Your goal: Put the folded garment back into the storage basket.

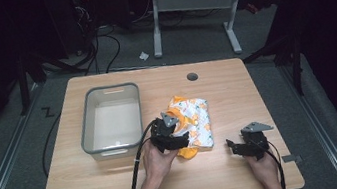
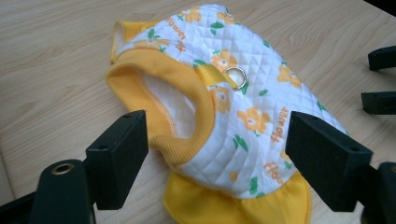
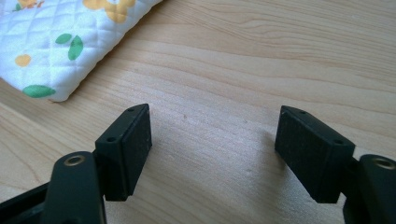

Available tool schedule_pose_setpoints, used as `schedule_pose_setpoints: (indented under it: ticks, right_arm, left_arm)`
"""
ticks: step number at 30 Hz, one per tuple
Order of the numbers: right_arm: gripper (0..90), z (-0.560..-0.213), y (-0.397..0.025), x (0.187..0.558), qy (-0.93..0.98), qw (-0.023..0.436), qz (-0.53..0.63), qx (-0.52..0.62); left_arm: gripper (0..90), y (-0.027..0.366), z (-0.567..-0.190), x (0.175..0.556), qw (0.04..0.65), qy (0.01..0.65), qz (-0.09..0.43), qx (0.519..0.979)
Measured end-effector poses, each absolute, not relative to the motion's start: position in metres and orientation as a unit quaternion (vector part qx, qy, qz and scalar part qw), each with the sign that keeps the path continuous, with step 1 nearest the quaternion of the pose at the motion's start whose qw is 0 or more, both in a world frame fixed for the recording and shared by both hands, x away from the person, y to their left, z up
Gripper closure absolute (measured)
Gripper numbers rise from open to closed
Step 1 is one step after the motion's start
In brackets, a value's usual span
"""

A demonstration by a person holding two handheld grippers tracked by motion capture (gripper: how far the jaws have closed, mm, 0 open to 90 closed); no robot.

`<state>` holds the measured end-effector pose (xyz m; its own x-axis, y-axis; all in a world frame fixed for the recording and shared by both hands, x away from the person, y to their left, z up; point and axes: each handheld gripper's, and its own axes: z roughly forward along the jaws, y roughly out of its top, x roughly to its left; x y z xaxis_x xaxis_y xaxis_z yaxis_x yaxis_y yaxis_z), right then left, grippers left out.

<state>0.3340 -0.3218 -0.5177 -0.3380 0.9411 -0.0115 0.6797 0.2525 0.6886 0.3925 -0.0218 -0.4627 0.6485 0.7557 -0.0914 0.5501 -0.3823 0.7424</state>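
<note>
A small quilted pet garment, white with orange flowers, green leaves and yellow trim, lies flat on the wooden table. In the left gripper view the garment shows a metal ring and a yellow ribbed opening. My left gripper hovers at the garment's near edge, open, with its jaws either side of the cloth. My right gripper rests to the right of the garment, open over bare wood. A corner of the garment lies at the upper left of the right gripper view.
A grey, empty plastic bin stands on the table's left half, just left of the garment. A round cable hole sits near the far edge. Beyond the table stands a desk frame on a dark floor with cables.
</note>
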Motion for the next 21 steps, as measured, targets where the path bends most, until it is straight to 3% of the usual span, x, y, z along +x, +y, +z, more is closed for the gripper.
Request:
schedule_pose_setpoints:
  ticks: [21]
  right_arm:
    - [27.2,-0.518,-0.322,0.334,0.76,0.218,0.3,0.534]
  left_arm:
    - [19.5,-0.032,-0.478,0.433,0.382,0.441,0.115,0.804]
